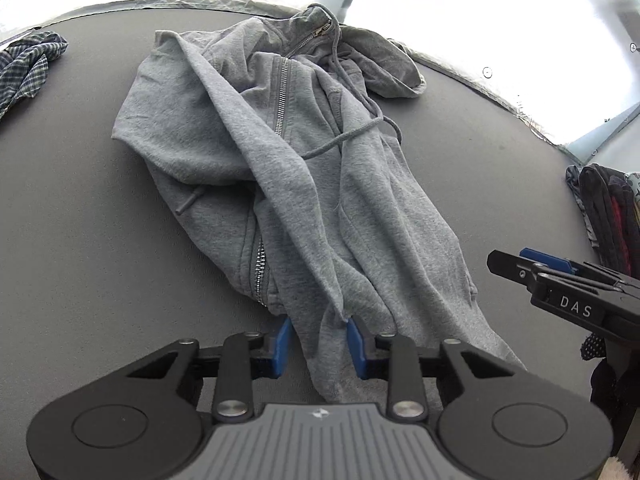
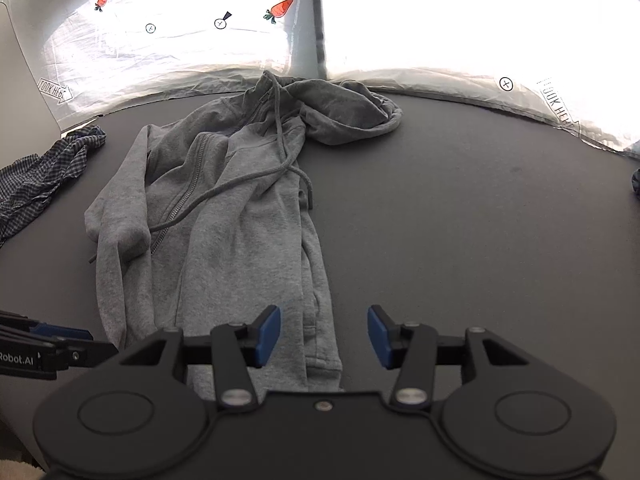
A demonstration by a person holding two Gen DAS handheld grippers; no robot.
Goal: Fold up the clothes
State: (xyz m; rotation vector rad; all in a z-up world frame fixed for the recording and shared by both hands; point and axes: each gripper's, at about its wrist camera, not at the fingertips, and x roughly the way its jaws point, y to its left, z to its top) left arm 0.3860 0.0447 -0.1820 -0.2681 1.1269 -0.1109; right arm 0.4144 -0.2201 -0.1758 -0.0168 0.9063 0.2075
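Hoodie point(image 1: 288, 184): grey zip-up, lying lengthwise on dark table point(image 1: 72, 200), hood toward 12 o'clock, hem toward 6; sides lie folded inward, drawcord loose on top.
Handling (judged): soft, limp fleece, moderately light; will sag and drag; zipper and cord may shift. Take at hem corners or folded edges.
Left gripper point(image 1: 318, 340): low at the hem, 6 o'clock; fingers apart, a fabric fold between them, not clamped.
Right gripper point(image 2: 324, 334): low over hem's right edge; fingers wide apart, holding nothing.
Other: plaid garment point(image 2: 44, 176) at 9 o'clock.
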